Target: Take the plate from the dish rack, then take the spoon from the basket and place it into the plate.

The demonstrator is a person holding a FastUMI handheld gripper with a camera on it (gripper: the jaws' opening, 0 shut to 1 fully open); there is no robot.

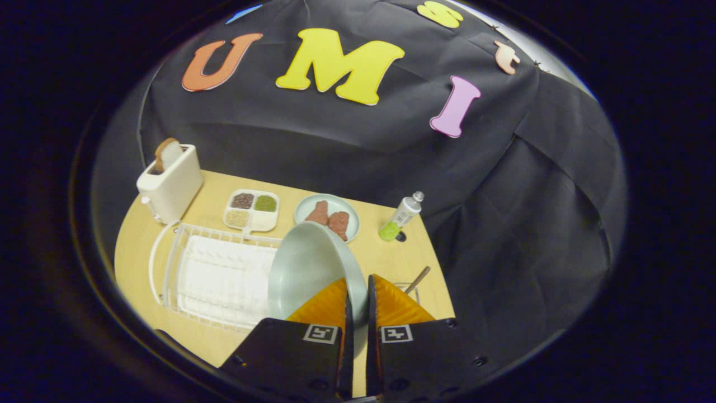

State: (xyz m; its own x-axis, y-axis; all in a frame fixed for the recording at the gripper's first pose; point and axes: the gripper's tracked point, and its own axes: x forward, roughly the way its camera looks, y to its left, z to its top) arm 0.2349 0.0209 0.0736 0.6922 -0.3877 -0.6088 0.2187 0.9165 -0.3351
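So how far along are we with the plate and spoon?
Done: the plate is out of the dish rack. In hand: the gripper is shut on its rim, holding it above the table. Left: set it down, then move the spoon from the basket into it.

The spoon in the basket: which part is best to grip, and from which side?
Probably the handle: it sticks up at a slant out of the basket, so it is free to pinch from above. The gripper is shut on the plate, which must be set down first.
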